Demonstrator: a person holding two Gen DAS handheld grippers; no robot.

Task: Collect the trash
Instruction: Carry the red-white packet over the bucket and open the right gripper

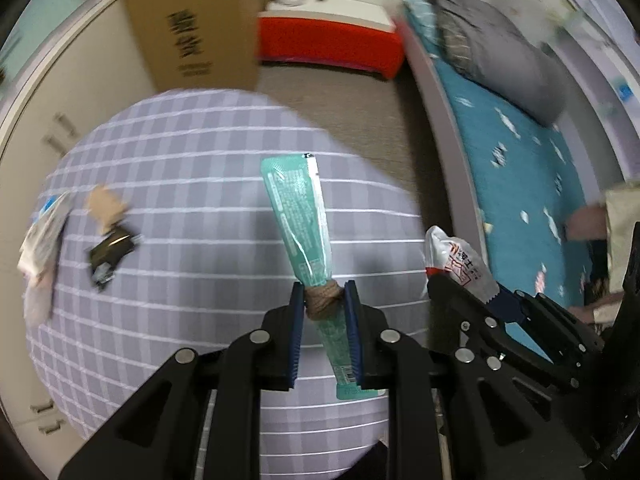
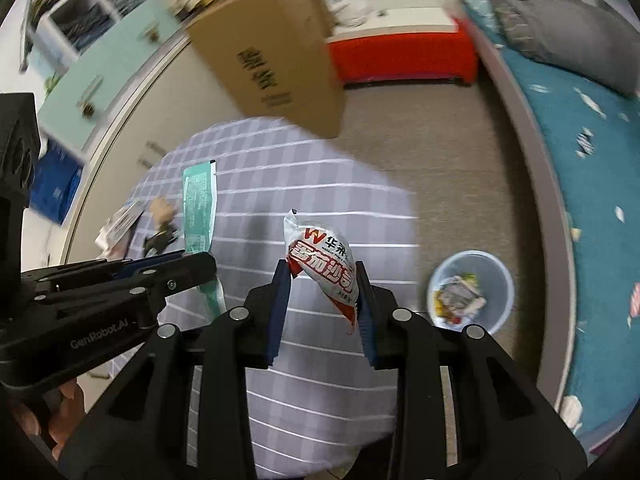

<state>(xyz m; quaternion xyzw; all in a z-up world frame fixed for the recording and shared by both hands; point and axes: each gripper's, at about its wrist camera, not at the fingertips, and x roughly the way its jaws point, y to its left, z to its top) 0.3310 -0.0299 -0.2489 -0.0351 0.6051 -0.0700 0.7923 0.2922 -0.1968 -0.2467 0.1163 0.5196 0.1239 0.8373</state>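
Your left gripper (image 1: pixel 324 304) clamped a twine-tied green foil sachet (image 1: pixel 298 216), frame centre. Your right gripper (image 2: pixel 322 292) pinched a red-and-white plastic sauce packet (image 2: pixel 320 264); a pale round waste bin (image 2: pixel 472 292) sat lower right.

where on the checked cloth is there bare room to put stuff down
Most of the checked cloth is bare: the wide patch between the black wrapper and the cardboard box, and its near side. Crowded only at the left edge, around the brown scrap and white packets.

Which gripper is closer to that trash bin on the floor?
Right. The right gripper, holding a red-and-white sauce packet, hangs beside the bin; the left gripper, gripping a green wrapper, is on its far side.
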